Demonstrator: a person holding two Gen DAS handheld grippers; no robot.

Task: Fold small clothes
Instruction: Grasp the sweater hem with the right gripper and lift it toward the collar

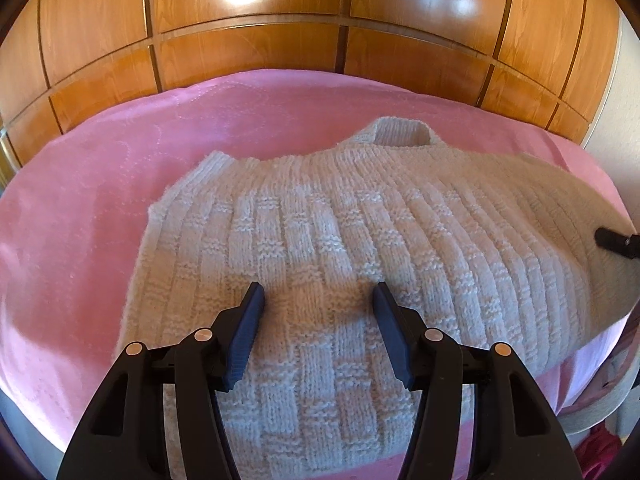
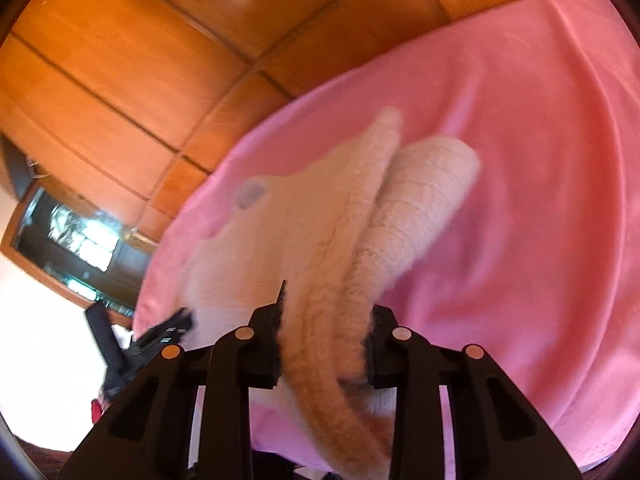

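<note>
A small white knit sweater lies flat on the pink bedspread, neck opening at the far side. My left gripper is open and empty, hovering over the sweater's lower middle. My right gripper is shut on the sweater's right edge and lifts it off the bedspread; the sleeve hangs beyond. The right gripper's tip shows at the right edge of the left wrist view. The left gripper shows at lower left in the right wrist view.
A wooden panelled wardrobe stands behind the bed. The bed's right edge drops off near the lifted sleeve. A dark-framed mirror or window sits at left in the right wrist view.
</note>
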